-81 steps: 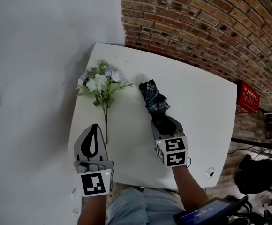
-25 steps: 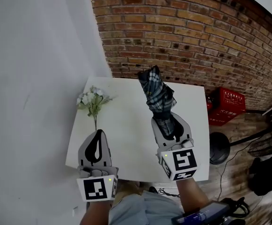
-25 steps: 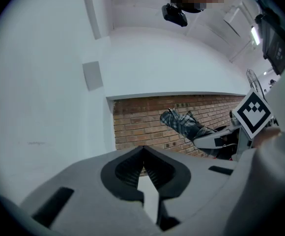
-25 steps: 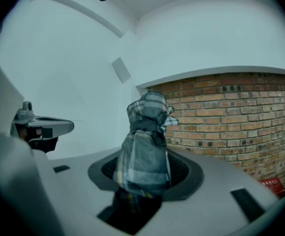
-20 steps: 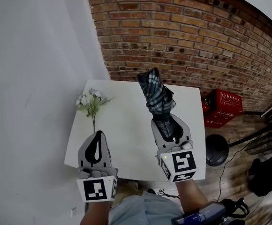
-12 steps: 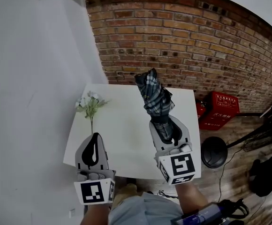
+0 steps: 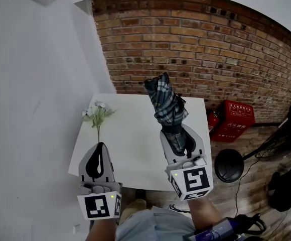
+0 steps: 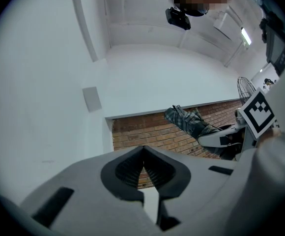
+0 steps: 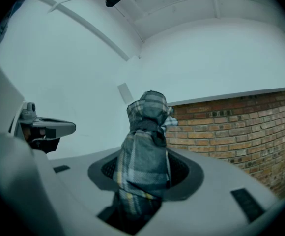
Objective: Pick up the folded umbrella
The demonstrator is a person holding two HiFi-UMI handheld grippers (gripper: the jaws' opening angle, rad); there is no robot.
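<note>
A folded plaid umbrella (image 7: pixel 166 104) in dark blue, grey and white is held up in the air above the white table (image 7: pixel 135 134). My right gripper (image 7: pixel 178 139) is shut on its lower end, and the umbrella sticks out forward past the jaws (image 9: pixel 147 146). In the left gripper view the umbrella (image 8: pixel 189 122) shows at the right against the brick wall. My left gripper (image 7: pixel 98 157) hovers at the left over the table's near edge, shut with nothing between its fingers (image 8: pixel 143 168).
A bunch of pale artificial flowers (image 7: pixel 98 114) lies on the table's far left part. A brick wall (image 7: pixel 210 49) stands behind the table, a white wall (image 7: pixel 30 94) to the left. A red crate (image 7: pixel 236 119) and a round black stool (image 7: pixel 229 163) stand on the floor at right.
Both grippers have risen together, the right one carrying the umbrella off the table into the air. The table and flowers now look smaller and farther below.
</note>
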